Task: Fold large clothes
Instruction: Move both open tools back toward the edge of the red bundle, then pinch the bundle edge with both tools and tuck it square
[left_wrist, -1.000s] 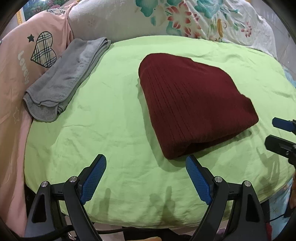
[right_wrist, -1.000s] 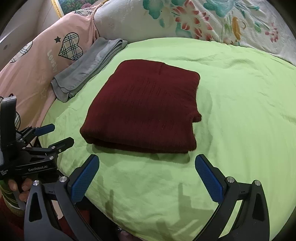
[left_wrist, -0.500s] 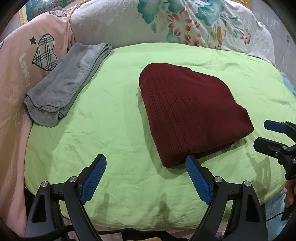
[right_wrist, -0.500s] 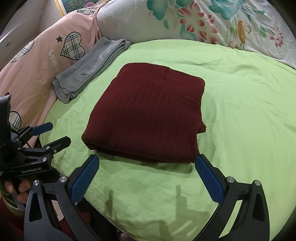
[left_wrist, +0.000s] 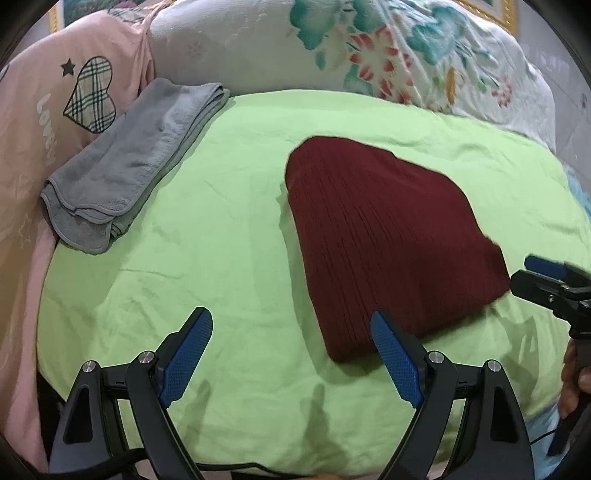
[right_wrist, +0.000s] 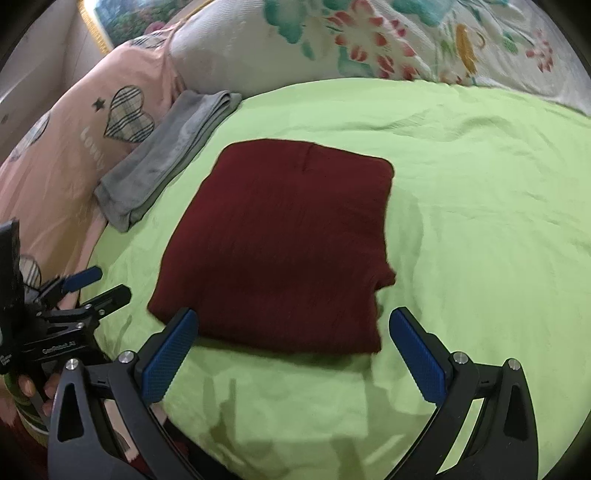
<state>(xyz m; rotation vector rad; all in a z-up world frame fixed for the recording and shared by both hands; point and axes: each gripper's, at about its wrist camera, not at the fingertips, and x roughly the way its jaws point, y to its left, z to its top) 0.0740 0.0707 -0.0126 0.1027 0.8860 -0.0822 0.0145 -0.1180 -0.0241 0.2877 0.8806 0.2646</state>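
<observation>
A dark red knitted garment (left_wrist: 388, 236) (right_wrist: 280, 243) lies folded into a thick rectangle on the green bed sheet (left_wrist: 221, 229) (right_wrist: 480, 206). My left gripper (left_wrist: 291, 354) is open just in front of the garment's near left corner, its right pad overlapping that corner in view. My right gripper (right_wrist: 291, 354) is open in front of the garment's near edge, with nothing between its fingers. The right gripper also shows at the right edge of the left wrist view (left_wrist: 543, 277), and the left gripper at the left edge of the right wrist view (right_wrist: 92, 288), both open.
A folded grey towel (left_wrist: 129, 166) (right_wrist: 166, 158) lies at the sheet's far left. A pink cushion with a plaid heart (left_wrist: 74, 96) (right_wrist: 81, 136) borders the left. A floral quilt (left_wrist: 369, 55) (right_wrist: 369, 37) is piled at the back. A hand (right_wrist: 29, 387) grips the left tool.
Both grippers have moved forward toward the folded garment's near edge; the garment sits lower and closer in both views. Both remain open.
</observation>
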